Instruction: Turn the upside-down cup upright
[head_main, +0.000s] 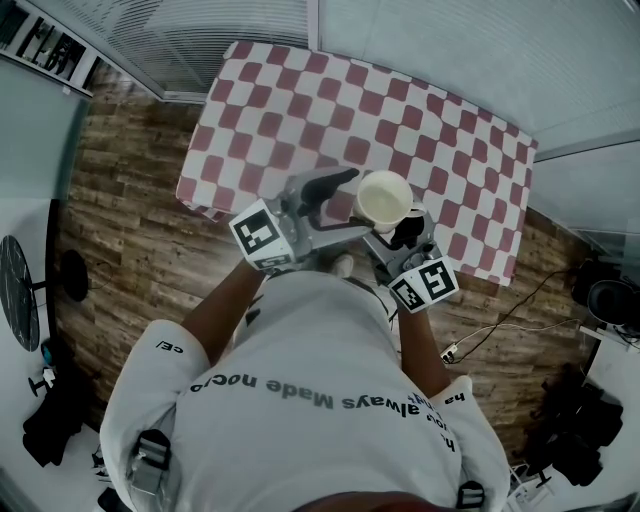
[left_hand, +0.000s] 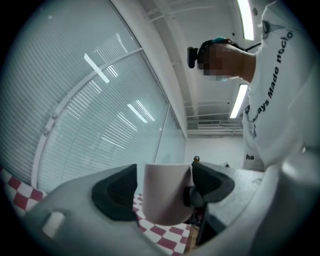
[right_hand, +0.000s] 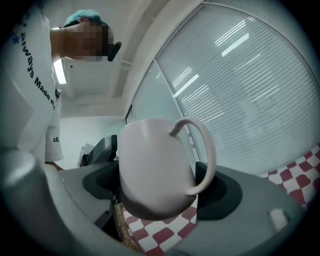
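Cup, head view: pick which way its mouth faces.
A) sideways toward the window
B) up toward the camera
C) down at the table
B: the head view looks straight down into the cup, showing its open rim and pale inside.

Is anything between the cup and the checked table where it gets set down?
Nothing visible does. The cup, mouth up in the right gripper, hangs over the table near its front edge; the cloth around shows bare. The left gripper has open jaws flanking it sideways.
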